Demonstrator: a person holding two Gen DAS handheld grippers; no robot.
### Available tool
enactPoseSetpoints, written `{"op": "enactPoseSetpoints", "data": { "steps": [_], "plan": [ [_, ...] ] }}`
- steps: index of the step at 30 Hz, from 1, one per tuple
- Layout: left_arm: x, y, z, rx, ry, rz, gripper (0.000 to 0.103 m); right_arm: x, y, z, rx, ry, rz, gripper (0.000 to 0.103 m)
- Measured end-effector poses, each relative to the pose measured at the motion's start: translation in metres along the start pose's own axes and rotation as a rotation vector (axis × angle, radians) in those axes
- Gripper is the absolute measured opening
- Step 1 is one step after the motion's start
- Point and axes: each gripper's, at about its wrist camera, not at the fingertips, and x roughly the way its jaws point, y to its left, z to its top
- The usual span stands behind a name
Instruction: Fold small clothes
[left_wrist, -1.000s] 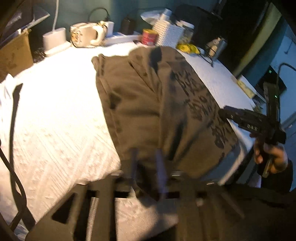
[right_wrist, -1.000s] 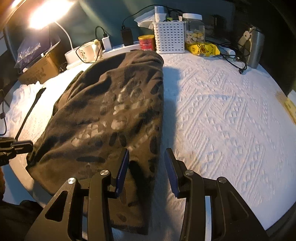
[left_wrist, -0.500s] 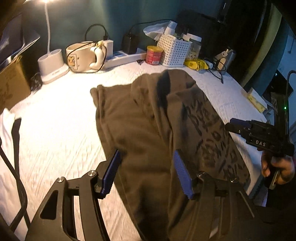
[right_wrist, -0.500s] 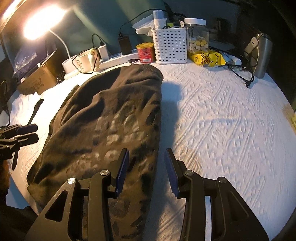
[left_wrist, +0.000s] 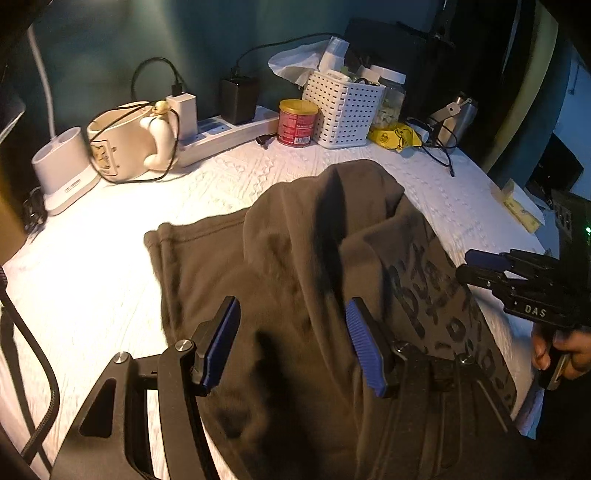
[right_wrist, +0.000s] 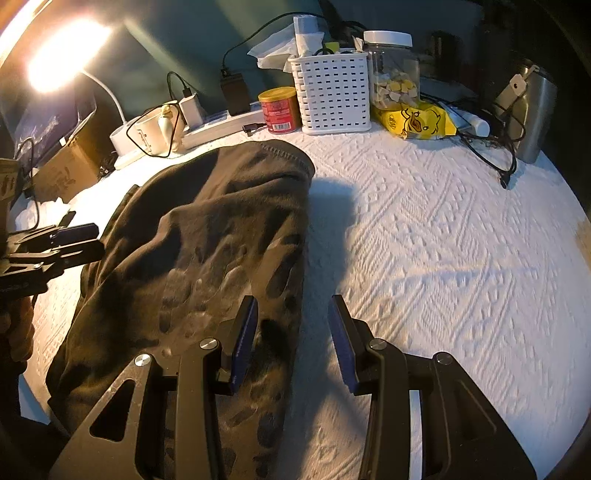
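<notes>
The near end of the dark garment (left_wrist: 295, 280) runs out past the bottom edge of the left wrist view, and its printed lettering is smeared beyond reading. The left gripper's (left_wrist: 293, 343) frame covers part of it. In the right wrist view the table's (right_wrist: 443, 229) right edge is cut off, and the red tin's (right_wrist: 279, 109) label is too small to read.

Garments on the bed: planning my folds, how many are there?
1: the dark printed garment lies bunched on the white bedspread, under both open grippers. Others may be hidden.

Matt brown cloth garment (left_wrist: 295, 280) on rough white woven tablecloth (right_wrist: 443, 240).
</notes>
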Motion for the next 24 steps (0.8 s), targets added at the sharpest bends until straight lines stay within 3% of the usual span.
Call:
{"op": "enactPoseSetpoints", "data": {
  "steps": [6, 8, 10, 19, 24],
  "plan": [
    [0.026, 0.007, 0.015, -0.001, 0.013, -0.033, 0.055, 0.009, -0.005, 0.010, 0.002, 0.009, -0.001, 0.042],
    [0.033, 0.013, 0.018, -0.009, 0.027, -0.041, 0.023, 0.011, -0.005, 0.014, 0.000, 0.009, -0.002, 0.042],
    [0.033, 0.019, 0.020, -0.027, 0.019, -0.058, 0.012, 0.012, -0.005, 0.016, -0.003, 0.007, -0.001, 0.042],
    [0.011, 0.025, 0.026, -0.010, -0.027, -0.072, 0.008, 0.022, -0.020, 0.051, 0.055, -0.042, 0.040, 0.042],
    [-0.002, 0.029, 0.031, 0.005, -0.052, -0.067, 0.007, 0.044, -0.031, 0.082, 0.121, -0.063, 0.134, 0.042]
  ]
}}
